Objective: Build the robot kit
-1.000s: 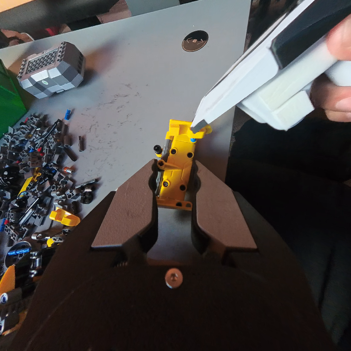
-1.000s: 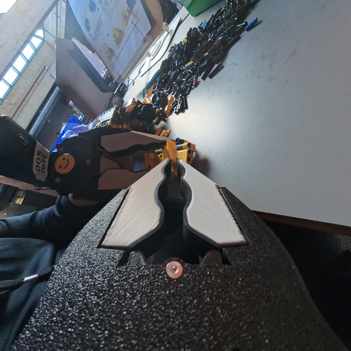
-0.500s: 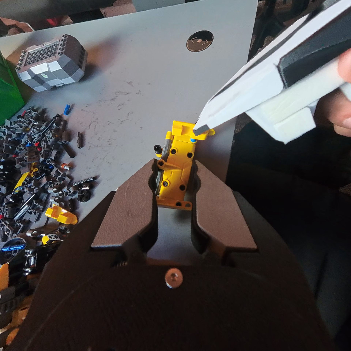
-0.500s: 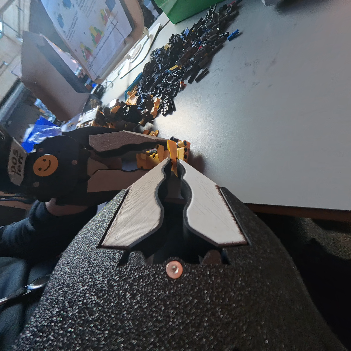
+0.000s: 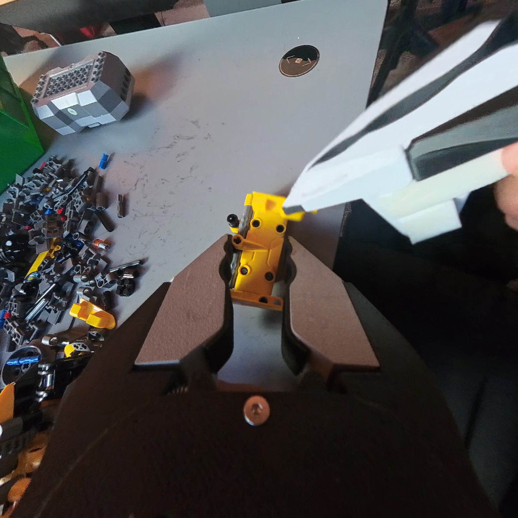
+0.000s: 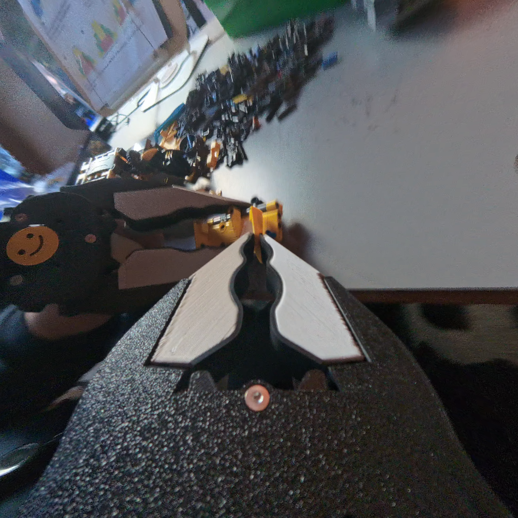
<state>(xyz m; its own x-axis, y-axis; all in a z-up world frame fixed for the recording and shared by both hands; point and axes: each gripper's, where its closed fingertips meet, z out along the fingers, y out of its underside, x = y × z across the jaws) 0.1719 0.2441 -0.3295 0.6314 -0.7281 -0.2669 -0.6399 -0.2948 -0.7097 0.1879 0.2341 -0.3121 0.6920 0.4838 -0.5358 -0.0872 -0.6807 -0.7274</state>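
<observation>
My left gripper (image 5: 256, 252), with brown fingers, is shut on a yellow brick assembly (image 5: 259, 252) with round pin holes and a grey strip down its left side, held just above the grey table (image 5: 224, 126) near its right edge. My right gripper (image 6: 256, 238), with white fingers, is shut on a thin yellow piece (image 6: 256, 224) at the assembly's far end. It shows in the left wrist view (image 5: 294, 206) reaching in from the upper right. The left gripper shows in the right wrist view (image 6: 196, 224), still holding the assembly (image 6: 224, 227).
A pile of small dark, yellow and blue bricks (image 5: 47, 238) covers the table's left side, with a loose yellow piece (image 5: 92, 314). A grey block build (image 5: 81, 92) and a green box (image 5: 14, 134) stand at the far left. A round dark disc (image 5: 299, 60) sits far back. The table edge (image 5: 339, 252) is just right. Left and right tips are no more than a few centimetres apart.
The right gripper has shifted a little along the assembly's far end, and the blue pin seen there earlier is now covered. The right wrist view has swung and blurred. Both grips hold.
</observation>
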